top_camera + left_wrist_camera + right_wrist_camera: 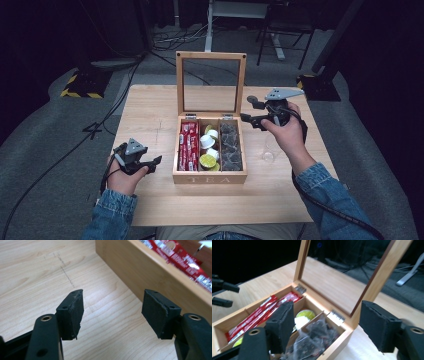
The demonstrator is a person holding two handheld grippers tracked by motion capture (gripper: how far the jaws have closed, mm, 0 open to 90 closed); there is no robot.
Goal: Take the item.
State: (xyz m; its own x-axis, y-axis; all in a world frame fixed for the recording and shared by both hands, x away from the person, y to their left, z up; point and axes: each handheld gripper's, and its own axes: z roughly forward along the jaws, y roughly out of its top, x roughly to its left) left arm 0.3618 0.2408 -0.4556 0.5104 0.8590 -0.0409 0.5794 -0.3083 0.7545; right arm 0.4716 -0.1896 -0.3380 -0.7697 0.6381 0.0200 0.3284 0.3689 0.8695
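My right gripper (251, 112) hangs above the table at the far right corner of the tea box (210, 176), jaws pointing left toward it. They stand well apart with nothing between them; in the right gripper view the two black pads (283, 322) frame the box's right-hand compartment without touching it. That compartment holds a heap of dark clear-wrapped tea bags (231, 147). The middle compartment holds small round pods (209, 147), white and yellow-green, and the left one a row of red sachets (189, 145) lying lengthwise. The lid (210, 84), a wooden frame with a clear pane, stands upright at the far side on its two hinges, just left of my right gripper.

My left gripper (155, 164) sits low at the near left of the table, just beside the box's left wall and not touching it. Its jaws are about half open and empty; in the left gripper view the pads (75, 312) show only bare wood between them, with the box's side running across the upper right and the red sachets peeking over its rim.

The table (150, 115) is light wood. A clear glass (269, 150) stands to the right of the box, under my right hand's wrist, hard to make out
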